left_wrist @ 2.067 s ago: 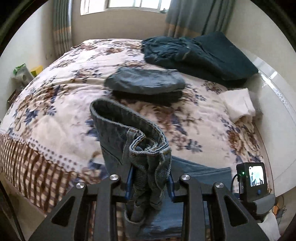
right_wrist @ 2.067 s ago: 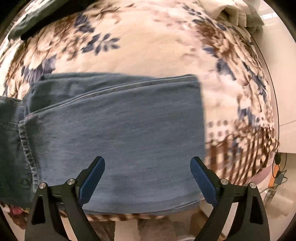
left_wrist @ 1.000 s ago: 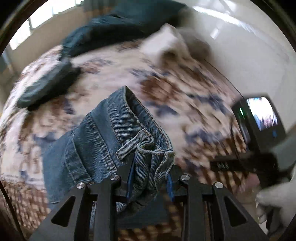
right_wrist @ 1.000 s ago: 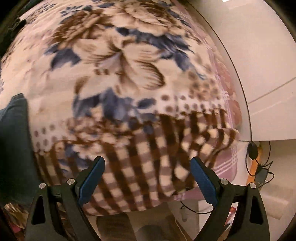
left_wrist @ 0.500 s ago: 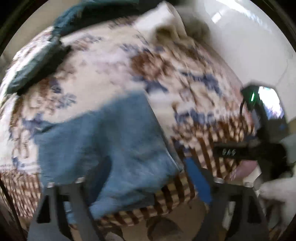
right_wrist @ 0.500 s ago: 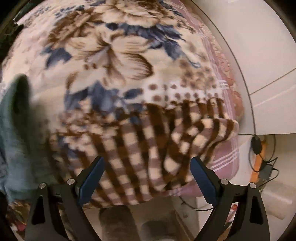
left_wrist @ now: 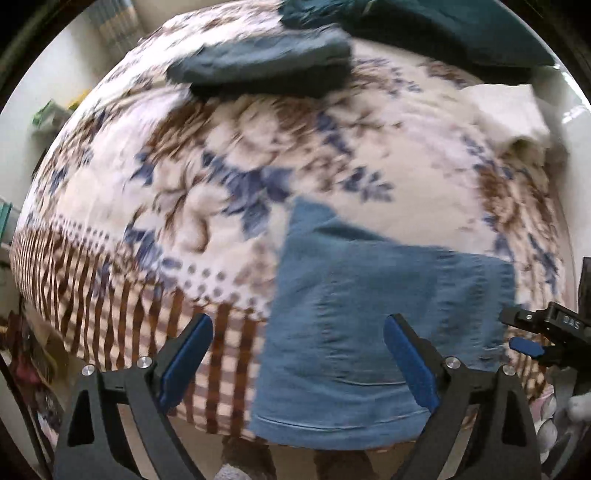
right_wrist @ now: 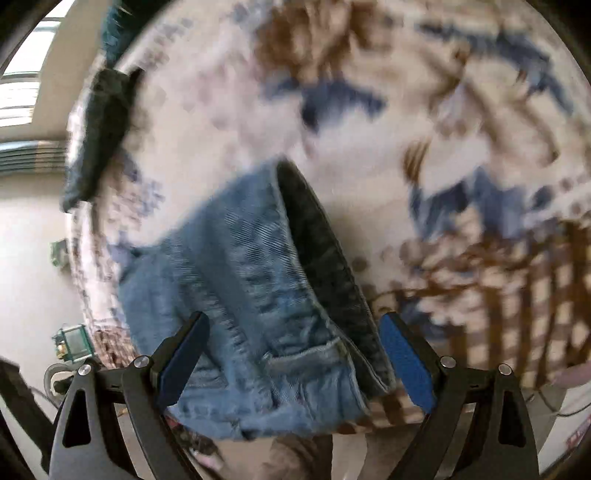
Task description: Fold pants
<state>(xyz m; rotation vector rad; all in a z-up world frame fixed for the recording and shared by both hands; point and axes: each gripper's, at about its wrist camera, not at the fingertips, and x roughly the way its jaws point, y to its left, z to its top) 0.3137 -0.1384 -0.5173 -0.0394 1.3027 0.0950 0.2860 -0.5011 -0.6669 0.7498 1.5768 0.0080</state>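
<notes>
floral bedding (left_wrist: 229, 173) in cream, brown and blue covers the bed, with a brown checked border hanging over the near edge. the light blue jeans (left_wrist: 369, 314) lie folded flat at that near edge, their lower part draped over the checked border. in the right wrist view the jeans (right_wrist: 251, 295) show a waistband edge and a belt loop, with the dark inside of the denim turned up along one side. the left gripper (left_wrist: 297, 363) hangs above the bed edge, its blue pads spread wide and its jaws opening, nothing pressed between them; the jeans lie below, toward its right finger. the right gripper (right_wrist: 293, 363) also stands wide, the waistband end of the jeans lying in the gap below it, though blur makes it hard to say if a pad touches the cloth. farther up the bed sits a dark folded garment (left_wrist: 266, 66), beyond it a dark teal heap (left_wrist: 443, 29), and off to the right a white cloth (left_wrist: 509, 110).
</notes>
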